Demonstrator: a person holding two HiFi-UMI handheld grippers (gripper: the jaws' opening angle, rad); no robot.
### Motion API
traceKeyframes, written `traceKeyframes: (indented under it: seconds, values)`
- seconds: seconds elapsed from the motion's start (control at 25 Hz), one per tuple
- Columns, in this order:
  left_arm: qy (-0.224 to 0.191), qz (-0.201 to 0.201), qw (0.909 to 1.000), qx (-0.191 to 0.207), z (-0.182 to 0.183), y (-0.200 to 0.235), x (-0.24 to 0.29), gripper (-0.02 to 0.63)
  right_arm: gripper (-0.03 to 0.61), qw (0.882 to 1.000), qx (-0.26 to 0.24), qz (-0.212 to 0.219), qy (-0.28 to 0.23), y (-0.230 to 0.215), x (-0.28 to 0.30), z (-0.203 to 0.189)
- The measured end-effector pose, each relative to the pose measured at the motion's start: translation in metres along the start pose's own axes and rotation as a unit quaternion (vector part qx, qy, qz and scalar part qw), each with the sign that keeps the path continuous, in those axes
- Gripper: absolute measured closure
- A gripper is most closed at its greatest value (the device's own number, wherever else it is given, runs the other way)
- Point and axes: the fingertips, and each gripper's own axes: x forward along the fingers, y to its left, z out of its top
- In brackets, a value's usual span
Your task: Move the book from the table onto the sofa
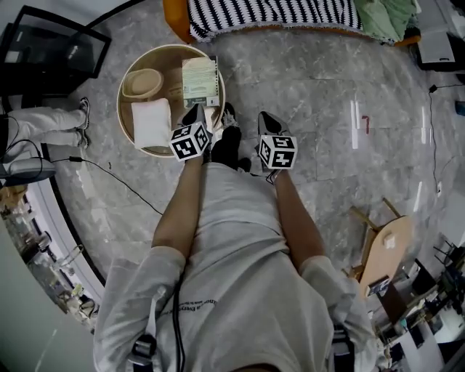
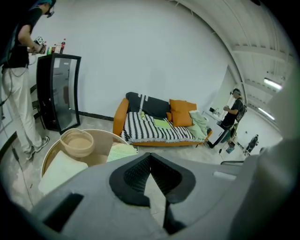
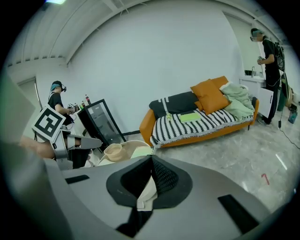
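The book (image 1: 200,81), pale green and white, lies on the right side of the round wooden table (image 1: 131,134). It also shows in the left gripper view (image 2: 121,151) and the right gripper view (image 3: 140,151). My left gripper (image 1: 195,110) is shut and empty, its tip just short of the book's near edge. Over the floor to the right of the table, my right gripper (image 1: 266,118) is also shut on nothing. The striped sofa (image 1: 272,14) with an orange frame stands beyond the table (image 2: 154,126) (image 3: 201,119).
On the table are a beige bowl (image 1: 142,83) and a folded white cloth (image 1: 151,122). A black glass cabinet (image 1: 51,47) stands at the left, with a person (image 2: 18,70) beside it. Orange cushions (image 3: 211,96) and green cloth (image 3: 236,103) lie on the sofa. A wooden chair (image 1: 381,251) stands at the right.
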Motion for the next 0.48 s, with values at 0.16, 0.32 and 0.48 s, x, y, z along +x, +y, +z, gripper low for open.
traceKeyframes:
  seconds: [0.16, 0.32, 0.48]
  values:
    - [0.027, -0.001, 0.9995, 0.016, 0.006, 0.013, 0.023, 0.604, 0.572, 0.999, -0.012, 0.007, 0.037, 0.001, 0.034, 0.003]
    - [0.036, 0.007, 0.9993, 0.006, 0.017, 0.038, 0.050, 0.604, 0.572, 0.998, -0.033, 0.006, 0.053, -0.006, 0.067, 0.022]
    - [0.056, 0.014, 0.9983, 0.012, 0.013, 0.072, 0.078, 0.604, 0.572, 0.991, -0.085, 0.006, 0.100, -0.015, 0.121, 0.013]
